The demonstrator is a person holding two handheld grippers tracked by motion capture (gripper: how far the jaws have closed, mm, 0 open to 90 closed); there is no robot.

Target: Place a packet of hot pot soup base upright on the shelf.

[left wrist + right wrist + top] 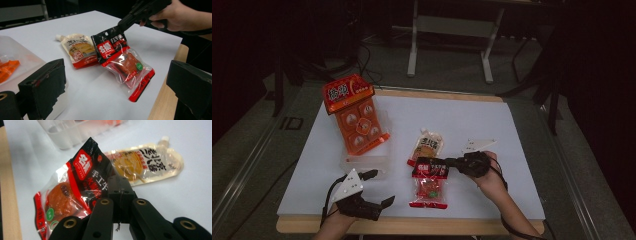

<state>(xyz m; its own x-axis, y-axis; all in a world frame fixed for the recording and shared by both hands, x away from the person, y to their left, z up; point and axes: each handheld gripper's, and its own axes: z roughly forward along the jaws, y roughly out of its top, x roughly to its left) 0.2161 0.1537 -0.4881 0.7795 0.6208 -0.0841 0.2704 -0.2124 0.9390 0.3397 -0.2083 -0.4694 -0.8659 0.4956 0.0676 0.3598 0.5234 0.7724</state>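
Right gripper [451, 163] is clamped on the black top edge of the red snack packet [429, 184], lifting that end off the white table [492, 125]. Left gripper [379, 187] idles agape near the front edge, beside the clear tray [364, 162].

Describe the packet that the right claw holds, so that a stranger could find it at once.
Start at the white table, on its near half, right of the clear tray. There the right claw pinches the black top edge of a red packet. Unlike the pale spouted pouch just behind it, it has a black header and a clear window showing a reddish-brown snack.
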